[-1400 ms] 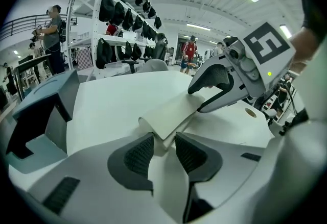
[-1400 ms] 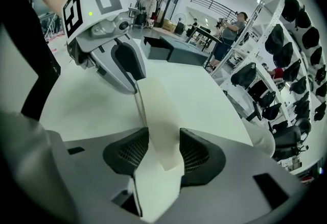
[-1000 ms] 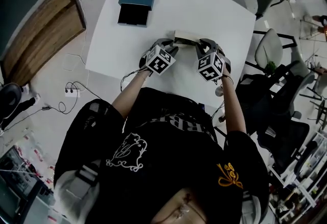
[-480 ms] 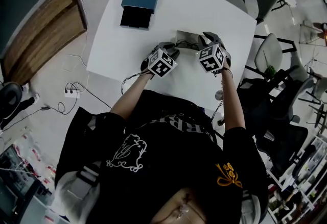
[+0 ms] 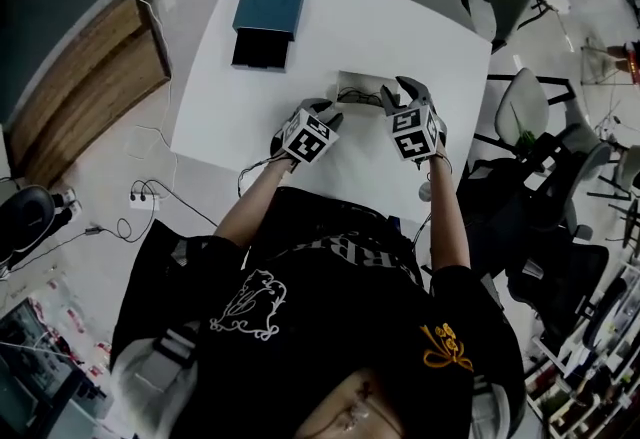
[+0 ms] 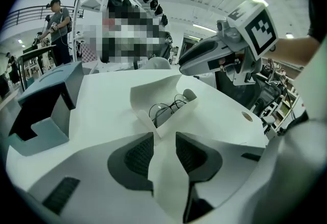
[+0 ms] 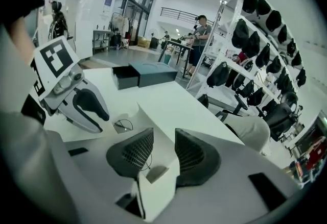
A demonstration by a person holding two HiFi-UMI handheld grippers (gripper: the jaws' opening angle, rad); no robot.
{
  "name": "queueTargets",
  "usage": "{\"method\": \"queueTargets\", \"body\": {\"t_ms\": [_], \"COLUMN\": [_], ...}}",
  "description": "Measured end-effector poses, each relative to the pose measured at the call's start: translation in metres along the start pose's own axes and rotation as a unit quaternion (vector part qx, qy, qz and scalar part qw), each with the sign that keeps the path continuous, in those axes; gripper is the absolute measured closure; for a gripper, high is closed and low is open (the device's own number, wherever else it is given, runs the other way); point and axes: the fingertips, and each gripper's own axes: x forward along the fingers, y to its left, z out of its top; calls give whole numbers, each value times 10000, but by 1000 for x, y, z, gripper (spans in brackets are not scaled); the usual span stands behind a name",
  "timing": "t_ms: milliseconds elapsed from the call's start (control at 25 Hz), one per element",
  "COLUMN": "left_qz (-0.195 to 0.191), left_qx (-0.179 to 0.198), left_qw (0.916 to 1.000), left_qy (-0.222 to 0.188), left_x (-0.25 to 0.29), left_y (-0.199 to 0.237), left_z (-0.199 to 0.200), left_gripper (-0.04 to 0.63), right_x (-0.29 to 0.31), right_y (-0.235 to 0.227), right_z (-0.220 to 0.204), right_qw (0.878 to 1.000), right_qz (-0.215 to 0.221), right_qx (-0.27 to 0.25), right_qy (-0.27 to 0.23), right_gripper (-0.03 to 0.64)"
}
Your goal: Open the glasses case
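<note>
Right gripper view: the right gripper (image 7: 163, 133) jaws have just been opening, with the glasses case (image 7: 150, 116) flap loose between them. The left gripper (image 6: 163, 136) jaws pinch its corner. The case looks open.

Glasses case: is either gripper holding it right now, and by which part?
The left gripper appears to pinch the case by its end corner. The right gripper has just been opening its jaws; the lid stands between them, not gripped.

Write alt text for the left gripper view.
An open white glasses case with glasses inside sits on a white table, its near flap gripped by the left gripper. The right gripper, jaws just opening, hovers above it.
</note>
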Motion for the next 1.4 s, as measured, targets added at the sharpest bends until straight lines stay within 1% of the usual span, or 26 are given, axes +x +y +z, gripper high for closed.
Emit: {"method": "queueTargets", "body": {"t_ms": [120,240,440,600,840,1000,1080,1400], "left_qz": [34,98,318,478,689,826,888,1126], "left_qx": [-22,-120,-183,-204,-280,-146,-153,-381], "left_qw": [9999,9991,9956,9909,9828,9787,9762,9670], "left_qy": [-118,-390,-861,-1240,-1691,-1876,-1972,-2252], "left_x": [-11,-29,-63,-91,-133,-157,-169,-199], "left_y": [-10,-20,-35,-52,-87,-117,-132,-202], "left_z": [3,16,38,50,62,65,65,53], "left_gripper": [460,460,460,460,460,460,460,460], "right_x": [-23,-46,-85,-120,-173,-207,-223,-286], "right_y": [1,4,10,18,36,49,57,84], "right_z": [5,7,8,8,9,7,4,-24], "right_qw": [9979,9930,9832,9713,9582,9415,9356,9273], "right_qz": [-89,-159,-231,-178,106,363,476,749], "right_qx": [539,1003,1481,1886,2092,2308,2350,2263], "right_qy": [-336,-603,-1044,-1436,-1949,-2428,-2593,-2887], "right_gripper": [472,474,476,482,483,483,483,485]}}
